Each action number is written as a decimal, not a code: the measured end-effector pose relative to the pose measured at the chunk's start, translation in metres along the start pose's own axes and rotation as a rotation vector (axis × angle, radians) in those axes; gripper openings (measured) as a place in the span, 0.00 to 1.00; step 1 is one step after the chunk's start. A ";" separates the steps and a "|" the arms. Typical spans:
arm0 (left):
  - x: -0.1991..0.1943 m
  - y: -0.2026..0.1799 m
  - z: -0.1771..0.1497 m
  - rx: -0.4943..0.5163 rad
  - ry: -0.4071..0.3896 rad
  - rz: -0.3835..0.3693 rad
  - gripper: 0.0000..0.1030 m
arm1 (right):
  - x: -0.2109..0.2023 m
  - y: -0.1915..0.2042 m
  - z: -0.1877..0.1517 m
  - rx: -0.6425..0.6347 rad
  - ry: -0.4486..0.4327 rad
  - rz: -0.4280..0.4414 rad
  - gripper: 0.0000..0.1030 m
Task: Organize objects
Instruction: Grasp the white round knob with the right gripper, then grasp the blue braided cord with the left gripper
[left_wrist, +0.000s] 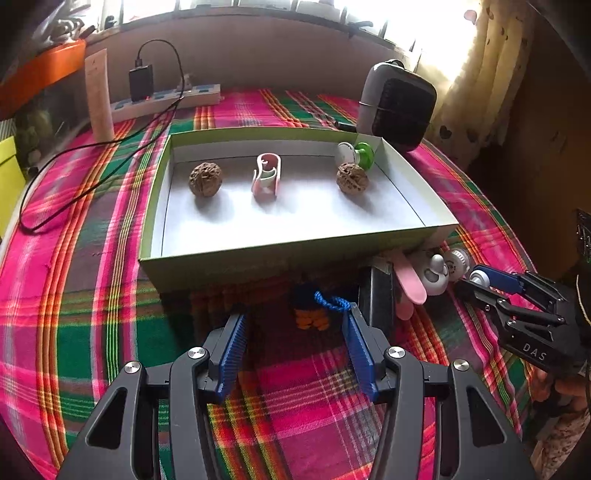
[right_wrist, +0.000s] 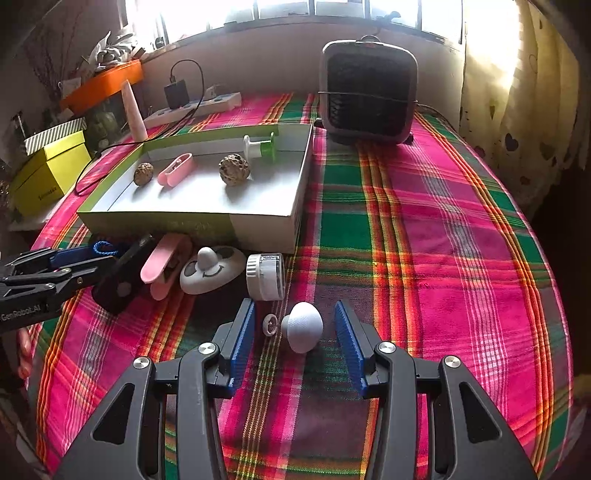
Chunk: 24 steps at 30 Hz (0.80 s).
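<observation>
Plaid tablecloth (left_wrist: 92, 314), box (left_wrist: 295, 254) hiding keychain (left_wrist: 314, 314)

- Woven plaid cloth (right_wrist: 424, 221) is covering the table, looking matt.
- The box (left_wrist: 258, 254) is showing matt cardboard walls and a smooth white paper floor.
- 2 walnuts (left_wrist: 205, 179) are looking rough and pitted.
- The pink clip (left_wrist: 266, 177) is shining like smooth plastic.
- The white knob (right_wrist: 302, 326) is looking matt and finely textured.
- Ribbed blue pads (right_wrist: 351, 347) are lining matt black plastic fingers.
</observation>
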<state>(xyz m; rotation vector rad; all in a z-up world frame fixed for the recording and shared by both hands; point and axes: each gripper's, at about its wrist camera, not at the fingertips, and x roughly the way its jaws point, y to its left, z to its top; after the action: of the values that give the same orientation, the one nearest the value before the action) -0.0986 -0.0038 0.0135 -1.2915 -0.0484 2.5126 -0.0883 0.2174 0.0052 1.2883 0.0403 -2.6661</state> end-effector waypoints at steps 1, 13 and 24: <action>0.001 -0.001 0.001 0.002 -0.001 -0.003 0.49 | 0.000 0.000 0.000 -0.002 0.000 0.001 0.43; 0.002 -0.002 0.001 0.006 -0.028 0.012 0.45 | -0.001 0.000 0.000 -0.002 -0.006 0.009 0.32; 0.002 -0.002 0.001 0.014 -0.034 0.025 0.29 | -0.002 -0.001 0.000 0.000 -0.008 0.009 0.32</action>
<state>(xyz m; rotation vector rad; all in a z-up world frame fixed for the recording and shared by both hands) -0.0996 -0.0016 0.0126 -1.2513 -0.0223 2.5520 -0.0877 0.2183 0.0069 1.2743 0.0339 -2.6637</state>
